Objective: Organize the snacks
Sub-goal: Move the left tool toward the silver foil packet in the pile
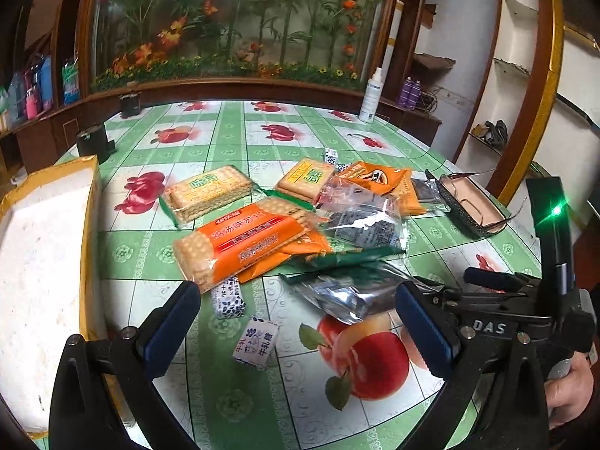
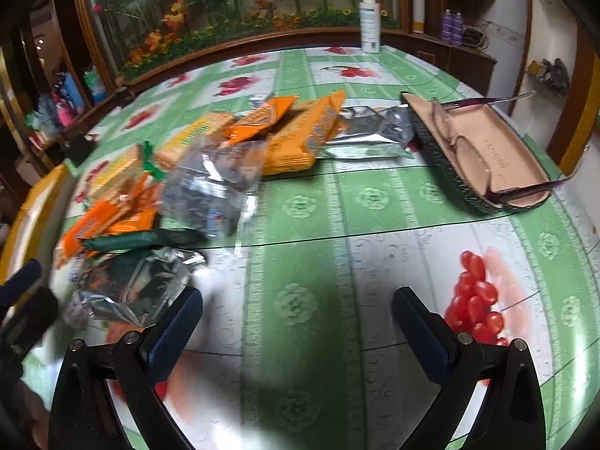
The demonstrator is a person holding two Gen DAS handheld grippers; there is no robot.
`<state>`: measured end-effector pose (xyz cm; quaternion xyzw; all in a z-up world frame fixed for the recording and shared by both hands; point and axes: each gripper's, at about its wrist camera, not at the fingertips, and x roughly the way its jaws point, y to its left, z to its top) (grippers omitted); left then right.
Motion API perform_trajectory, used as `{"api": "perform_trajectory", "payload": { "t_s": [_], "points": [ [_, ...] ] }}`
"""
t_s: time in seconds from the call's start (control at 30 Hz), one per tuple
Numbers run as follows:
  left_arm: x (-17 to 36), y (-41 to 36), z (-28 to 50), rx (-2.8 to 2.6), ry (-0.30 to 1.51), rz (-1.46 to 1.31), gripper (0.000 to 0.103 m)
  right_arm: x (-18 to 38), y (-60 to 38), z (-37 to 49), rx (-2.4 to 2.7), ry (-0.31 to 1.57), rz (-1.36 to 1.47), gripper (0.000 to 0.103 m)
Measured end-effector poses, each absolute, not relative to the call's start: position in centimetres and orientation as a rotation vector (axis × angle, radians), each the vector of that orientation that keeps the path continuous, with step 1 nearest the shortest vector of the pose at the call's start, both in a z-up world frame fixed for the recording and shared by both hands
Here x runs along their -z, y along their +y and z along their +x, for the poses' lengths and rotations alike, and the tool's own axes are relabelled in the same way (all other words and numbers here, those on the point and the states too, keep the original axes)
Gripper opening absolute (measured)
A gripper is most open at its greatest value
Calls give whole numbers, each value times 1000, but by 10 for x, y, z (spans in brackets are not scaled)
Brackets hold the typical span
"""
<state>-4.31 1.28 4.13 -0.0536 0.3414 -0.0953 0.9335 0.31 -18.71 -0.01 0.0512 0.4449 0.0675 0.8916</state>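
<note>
A pile of snacks lies on the green tablecloth. An orange biscuit pack (image 1: 240,243) is in front, a yellow-green biscuit pack (image 1: 208,193) behind it, a clear pouch (image 1: 363,221) and a silver-green foil pouch (image 1: 348,285) to the right, small white candies (image 1: 257,343) close by. My left gripper (image 1: 298,326) is open and empty, low over the candies. My right gripper (image 2: 296,326) is open and empty over bare cloth, with the foil pouch (image 2: 138,281) by its left finger. The orange packs (image 2: 300,135) lie farther back.
A white foam box with a yellow rim (image 1: 45,262) stands at the left. An open glasses case with glasses (image 2: 480,150) lies at the right. A white spray bottle (image 2: 369,22) and two dark cups (image 1: 93,142) stand near the far edge.
</note>
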Motion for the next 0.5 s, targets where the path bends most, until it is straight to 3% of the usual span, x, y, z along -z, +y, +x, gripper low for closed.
{"api": "perform_trajectory", "payload": {
  "t_s": [0.03, 0.1, 0.17, 0.5],
  "points": [
    [-42, 14, -44, 193, 694, -111, 103, -1, -186, 1, -182, 922, 123, 99],
    [-42, 16, -44, 192, 690, -120, 103, -3, -180, -2, -207, 925, 113, 84],
    [-42, 18, -43, 187, 693, -129, 103, -5, -171, -5, -200, 928, 56, 53],
    [-43, 21, -44, 196, 694, -150, 103, -7, -155, -31, -399, 944, 35, 51]
  ]
}}
